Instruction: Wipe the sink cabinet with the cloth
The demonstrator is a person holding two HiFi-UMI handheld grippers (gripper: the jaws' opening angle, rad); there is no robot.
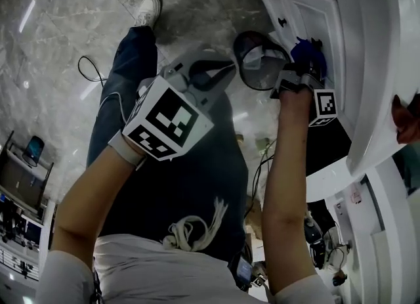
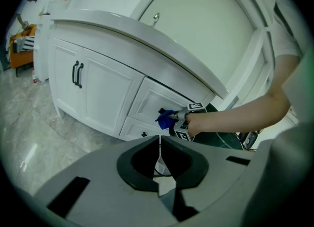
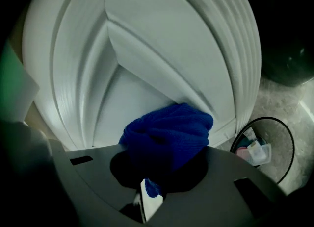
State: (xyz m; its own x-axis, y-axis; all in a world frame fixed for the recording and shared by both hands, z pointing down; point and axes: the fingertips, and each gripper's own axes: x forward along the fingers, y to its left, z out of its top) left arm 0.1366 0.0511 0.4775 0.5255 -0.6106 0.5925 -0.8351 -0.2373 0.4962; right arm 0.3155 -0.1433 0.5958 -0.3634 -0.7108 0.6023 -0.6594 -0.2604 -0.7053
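A blue cloth (image 3: pixel 169 135) is bunched between the jaws of my right gripper (image 3: pixel 157 172) and pressed against a white panelled drawer front of the sink cabinet (image 3: pixel 147 49). The head view shows the cloth (image 1: pixel 307 52) at the tip of the right gripper (image 1: pixel 298 76), touching the cabinet (image 1: pixel 308 7). The left gripper view shows the same contact from a distance: cloth (image 2: pixel 166 117), right gripper (image 2: pixel 182 121), cabinet (image 2: pixel 103 93). My left gripper (image 2: pixel 159 145) is held back from the cabinet, its jaws meeting with nothing between them; in the head view the left gripper (image 1: pixel 205 76) hovers over the person's leg.
A black bin with a liner (image 1: pixel 259 60) stands on the floor just below the right gripper; the same bin (image 3: pixel 260 142) holds some rubbish. Paired black door handles (image 2: pixel 77 74) sit on the cabinet's left doors under the white countertop (image 2: pixel 147 37). A cable (image 1: pixel 92 69) lies on the marble floor.
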